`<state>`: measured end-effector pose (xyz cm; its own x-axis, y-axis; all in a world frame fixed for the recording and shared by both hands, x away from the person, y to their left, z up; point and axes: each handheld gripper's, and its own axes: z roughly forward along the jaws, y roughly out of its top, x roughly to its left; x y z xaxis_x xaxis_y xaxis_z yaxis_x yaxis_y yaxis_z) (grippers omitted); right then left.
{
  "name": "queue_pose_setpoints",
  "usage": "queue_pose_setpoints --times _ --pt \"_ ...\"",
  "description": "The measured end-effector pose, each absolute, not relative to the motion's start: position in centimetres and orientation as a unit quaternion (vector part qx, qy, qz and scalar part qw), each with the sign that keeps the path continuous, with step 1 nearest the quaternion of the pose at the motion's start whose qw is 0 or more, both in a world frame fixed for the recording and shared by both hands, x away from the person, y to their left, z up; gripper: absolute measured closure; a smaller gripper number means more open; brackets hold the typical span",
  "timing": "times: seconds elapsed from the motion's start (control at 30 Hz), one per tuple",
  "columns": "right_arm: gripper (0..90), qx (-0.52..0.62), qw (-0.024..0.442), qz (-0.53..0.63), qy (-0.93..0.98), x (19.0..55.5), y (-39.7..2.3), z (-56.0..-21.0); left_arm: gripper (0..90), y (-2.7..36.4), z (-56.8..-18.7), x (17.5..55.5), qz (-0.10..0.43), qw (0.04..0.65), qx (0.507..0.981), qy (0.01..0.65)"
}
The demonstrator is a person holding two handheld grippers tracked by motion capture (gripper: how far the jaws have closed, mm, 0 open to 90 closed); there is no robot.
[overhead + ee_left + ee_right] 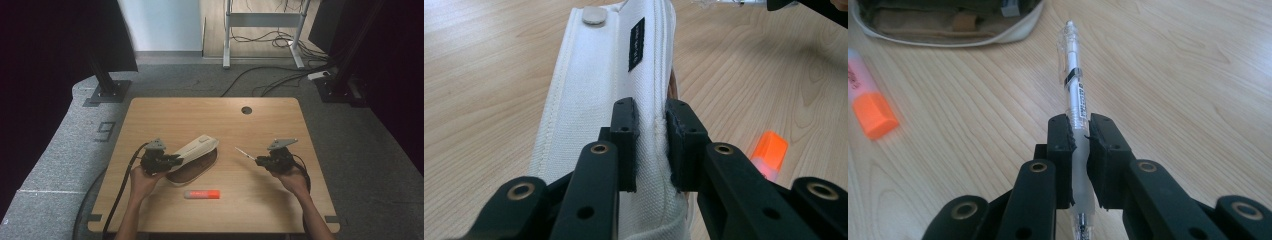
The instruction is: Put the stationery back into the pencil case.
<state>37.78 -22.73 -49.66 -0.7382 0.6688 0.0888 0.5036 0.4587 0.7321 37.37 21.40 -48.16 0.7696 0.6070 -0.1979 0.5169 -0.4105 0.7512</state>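
Two risks we note: the right tool [1079, 137], pinching the clear pen [1074, 85] above the desk [280, 120], may miss the pencil case [192, 156] if the flap [609, 75], clamped by the left tool [651, 145], slips shut.

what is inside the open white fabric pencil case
The white fabric pencil case shows a dark lining and small blurred items; its lifted flap, held by the left gripper, covers the rest.
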Motion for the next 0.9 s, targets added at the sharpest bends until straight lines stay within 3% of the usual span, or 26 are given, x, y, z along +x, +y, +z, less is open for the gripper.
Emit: queue_pose_setpoints --times 0.9 --pt "78.5 0.300 0.082 0.398 0.863 38.3 -17.4 -49.4 76.1 21.5 -48.0 37.4 0.056 0.431 0.835 0.337"
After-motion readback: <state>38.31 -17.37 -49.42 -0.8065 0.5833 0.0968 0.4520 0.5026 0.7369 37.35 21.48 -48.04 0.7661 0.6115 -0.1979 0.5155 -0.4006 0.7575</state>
